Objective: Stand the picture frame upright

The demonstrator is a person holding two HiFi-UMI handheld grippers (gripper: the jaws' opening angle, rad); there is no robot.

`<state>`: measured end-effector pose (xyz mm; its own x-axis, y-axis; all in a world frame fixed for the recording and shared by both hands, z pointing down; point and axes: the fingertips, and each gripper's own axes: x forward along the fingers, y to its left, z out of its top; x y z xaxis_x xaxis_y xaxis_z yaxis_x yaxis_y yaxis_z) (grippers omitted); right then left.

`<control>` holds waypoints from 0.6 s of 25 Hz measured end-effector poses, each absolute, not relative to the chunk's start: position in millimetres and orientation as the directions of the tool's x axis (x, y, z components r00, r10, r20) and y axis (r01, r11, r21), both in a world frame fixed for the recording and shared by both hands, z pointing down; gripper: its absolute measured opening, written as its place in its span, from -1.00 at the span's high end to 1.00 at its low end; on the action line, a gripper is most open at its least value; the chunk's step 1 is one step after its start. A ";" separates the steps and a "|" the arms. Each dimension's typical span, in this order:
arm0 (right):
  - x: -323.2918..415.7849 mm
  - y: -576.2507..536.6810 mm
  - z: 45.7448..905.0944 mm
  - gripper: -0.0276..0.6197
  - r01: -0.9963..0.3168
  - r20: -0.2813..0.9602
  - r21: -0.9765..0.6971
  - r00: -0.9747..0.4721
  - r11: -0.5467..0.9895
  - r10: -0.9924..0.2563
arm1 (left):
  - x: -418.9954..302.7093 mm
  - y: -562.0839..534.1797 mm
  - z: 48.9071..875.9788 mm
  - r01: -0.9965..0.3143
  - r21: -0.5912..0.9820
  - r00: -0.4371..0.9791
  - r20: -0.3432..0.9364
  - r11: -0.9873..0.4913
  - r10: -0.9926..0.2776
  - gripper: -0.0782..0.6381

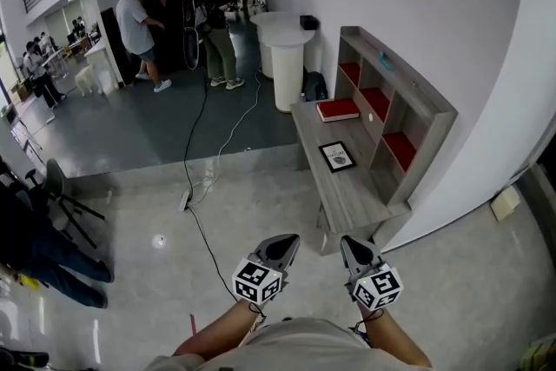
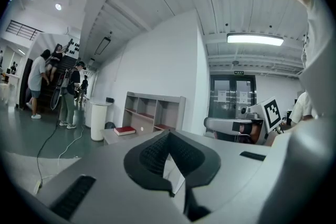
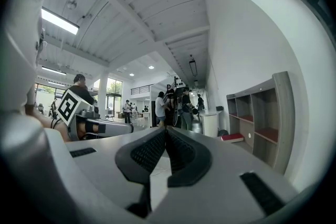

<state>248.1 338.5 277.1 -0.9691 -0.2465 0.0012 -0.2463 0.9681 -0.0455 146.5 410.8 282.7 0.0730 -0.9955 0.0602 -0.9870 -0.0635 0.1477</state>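
Picture frame (image 1: 336,156) — black border, white mat, small dark motif at centre. Desk (image 1: 347,195): pale grey wood grain. Shelf unit (image 1: 429,154): the same grey, compartment floors red. Book (image 1: 337,109): red cover, white page edge. Round pedestal (image 1: 285,56): white. Left gripper (image 1: 293,238) and right gripper (image 1: 346,240) — grey shells, black ribbed pads, white cube faces with black square markers. Floor (image 1: 261,195): pale, glossy nearby, dark grey farther off.
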 end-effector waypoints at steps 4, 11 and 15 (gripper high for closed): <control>218.3 336.2 285.7 0.85 -0.239 0.021 -0.058 -0.971 0.969 -0.238 | 120.3 404.6 287.6 -0.985 0.155 0.080 0.067 -0.068 -0.995 0.74; 182.6 313.2 295.8 0.85 -0.225 0.044 -0.067 -0.974 0.972 -0.223 | 87.8 381.2 299.0 -0.983 0.176 0.071 0.081 -0.056 -0.994 0.73; 163.0 282.9 302.3 0.85 -0.204 0.051 -0.072 -0.978 0.976 -0.200 | 71.2 352.5 305.1 -0.984 0.177 0.054 0.089 -0.037 -0.995 0.74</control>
<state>163.0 282.9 302.3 -0.9784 -0.2001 0.0513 -0.2035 0.9764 -0.0718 71.2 352.5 305.1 0.0537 -0.9946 0.0890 -0.9835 -0.0373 0.1768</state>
